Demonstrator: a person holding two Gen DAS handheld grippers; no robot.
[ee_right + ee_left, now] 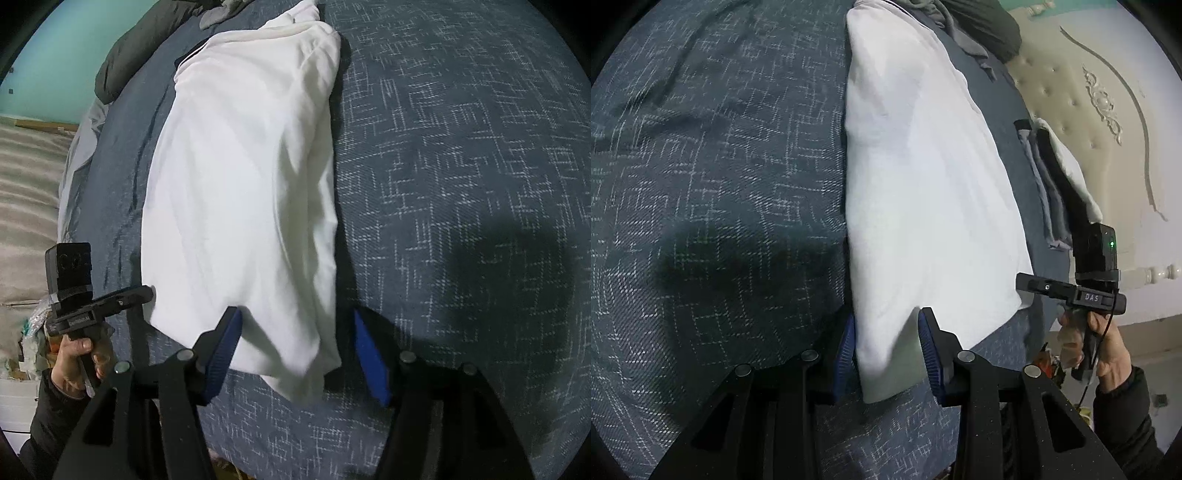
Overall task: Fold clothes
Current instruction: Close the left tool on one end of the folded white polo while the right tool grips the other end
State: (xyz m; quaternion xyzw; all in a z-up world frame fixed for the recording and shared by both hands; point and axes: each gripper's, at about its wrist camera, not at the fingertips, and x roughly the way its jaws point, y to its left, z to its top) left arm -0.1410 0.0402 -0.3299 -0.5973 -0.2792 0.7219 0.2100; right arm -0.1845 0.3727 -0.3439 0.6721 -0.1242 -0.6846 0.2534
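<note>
The white garment (pixel 923 192) lies long and narrow on the dark blue bedcover (pixel 720 184), already doubled lengthwise. The left gripper (pixel 886 354) stands open around one near corner, its blue pads (pixel 846 347) apart and not pressing; the right gripper (pixel 295 354) is open around the other corner (the cloth only passes between). I judge the fabric light, soft and limp, so it will sag; best to pinch both near corners. A folded pile (pixel 1052 192) lies further off.
</note>
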